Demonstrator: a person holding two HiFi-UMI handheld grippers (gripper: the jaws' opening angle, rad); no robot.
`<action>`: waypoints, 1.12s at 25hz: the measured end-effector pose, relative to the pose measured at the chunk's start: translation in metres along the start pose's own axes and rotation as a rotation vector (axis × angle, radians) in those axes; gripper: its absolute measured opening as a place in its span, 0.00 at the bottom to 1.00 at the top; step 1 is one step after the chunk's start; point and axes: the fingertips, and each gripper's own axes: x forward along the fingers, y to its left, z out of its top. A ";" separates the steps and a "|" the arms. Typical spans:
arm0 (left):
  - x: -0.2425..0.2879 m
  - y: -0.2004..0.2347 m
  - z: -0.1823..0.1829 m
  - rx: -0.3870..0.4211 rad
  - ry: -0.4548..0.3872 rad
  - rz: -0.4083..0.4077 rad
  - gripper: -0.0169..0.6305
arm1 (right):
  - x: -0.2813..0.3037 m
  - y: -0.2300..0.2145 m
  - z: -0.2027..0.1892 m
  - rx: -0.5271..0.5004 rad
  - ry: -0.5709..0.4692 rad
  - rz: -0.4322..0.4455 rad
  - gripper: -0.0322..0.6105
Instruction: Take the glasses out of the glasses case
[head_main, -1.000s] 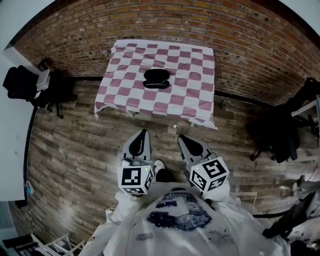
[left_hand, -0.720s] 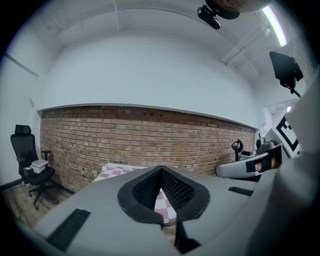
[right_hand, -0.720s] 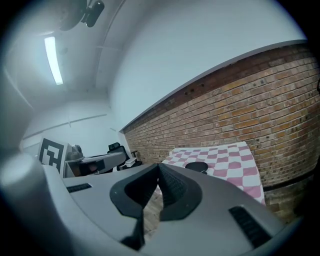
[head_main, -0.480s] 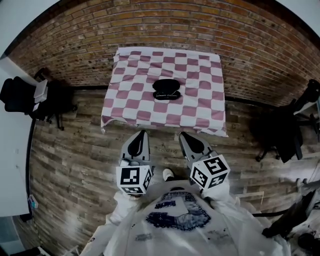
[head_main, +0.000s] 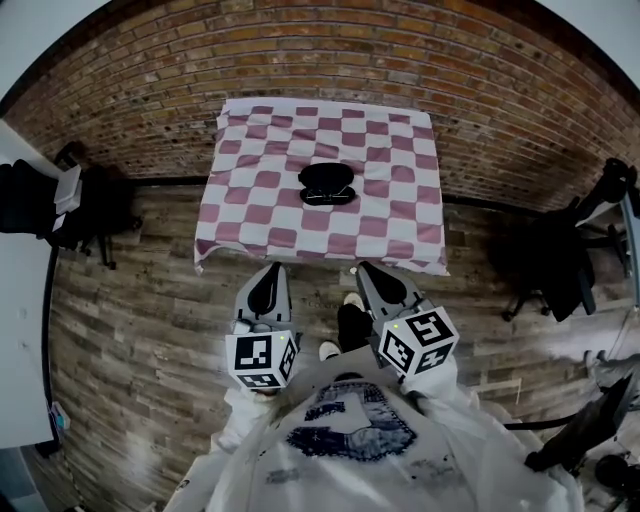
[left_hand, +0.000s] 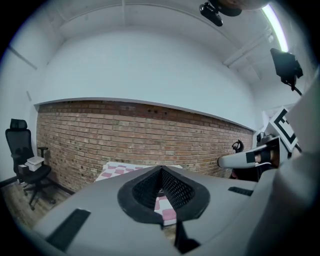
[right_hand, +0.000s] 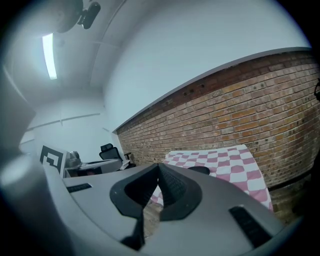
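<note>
Looking down from the head view, I find the glasses case (head_main: 326, 184) lying near the middle of the counter (head_main: 240, 215), in the upper centre of the frame, on a pink-and-white checked cloth (head_main: 400, 225). It is a dark, rounded clamshell. It is too small here for me to tell whether the lid is up or whether the glasses show.

I judge the shell stiff, light and rather slick, so it may skate on the cloth. One jaw pair should pin its rim while the other lifts. The glasses themselves should be light and fragile, so I would take them by the bridge or a temple arm, never the lenses.

The left hand-held gripper (head_main: 270, 275) and the right hand-held gripper (head_main: 368, 272) sit low in the frame, well apart from the case, each with its jaws pressed together on nothing.

Only plank floor (head_main: 150, 300) lies ahead of them. An office chair (head_main: 25, 200) at far left and a second chair (head_main: 565, 265) at far right stand clear, though the cloth's hanging hem could snag.
</note>
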 end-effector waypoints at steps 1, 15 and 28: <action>0.001 0.003 0.000 -0.002 0.003 0.006 0.04 | 0.003 -0.001 0.000 0.001 0.004 0.003 0.07; 0.057 0.041 0.008 0.014 0.038 0.047 0.04 | 0.077 -0.034 0.023 0.012 0.011 0.028 0.07; 0.176 0.047 0.034 0.068 0.058 -0.013 0.04 | 0.143 -0.113 0.071 0.030 -0.010 -0.018 0.07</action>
